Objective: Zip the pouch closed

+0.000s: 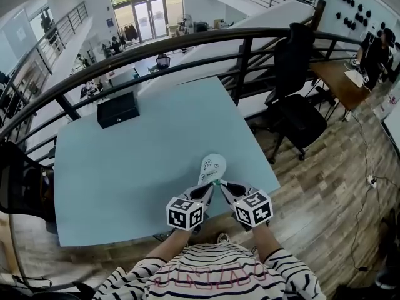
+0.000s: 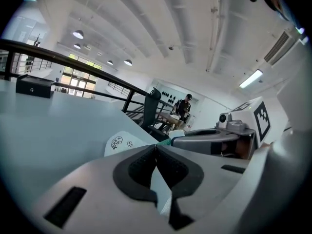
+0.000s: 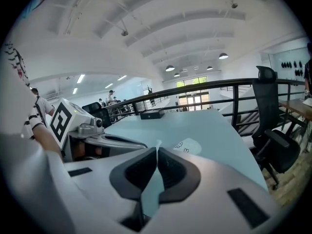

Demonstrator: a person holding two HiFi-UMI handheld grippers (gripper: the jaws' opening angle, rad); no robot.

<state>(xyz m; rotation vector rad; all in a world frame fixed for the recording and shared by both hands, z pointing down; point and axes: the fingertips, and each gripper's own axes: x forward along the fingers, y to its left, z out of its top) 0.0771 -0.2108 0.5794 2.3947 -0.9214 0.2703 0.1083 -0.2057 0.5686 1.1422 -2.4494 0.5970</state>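
Both the left hand-held gripper (image 1: pixel 208 191) and the right hand-held gripper (image 1: pixel 224 187) have their jaws pressed together, tips meeting at the near end of the white pouch (image 1: pixel 212 166) on the tabletop (image 1: pixel 137 161).

This is looking like the mezzanine of an open-plan office. At twelve o'clock a black railing (image 1: pixel 187 41) is curving past the pale blue table (image 1: pixel 125 167), overlooking a lower floor where people are sitting among desks (image 1: pixel 94 83). At two o'clock a black office chair (image 1: pixel 299 105) is standing on wood flooring, and a person (image 1: pixel 375 58) is working at a wooden desk (image 1: pixel 337 83).
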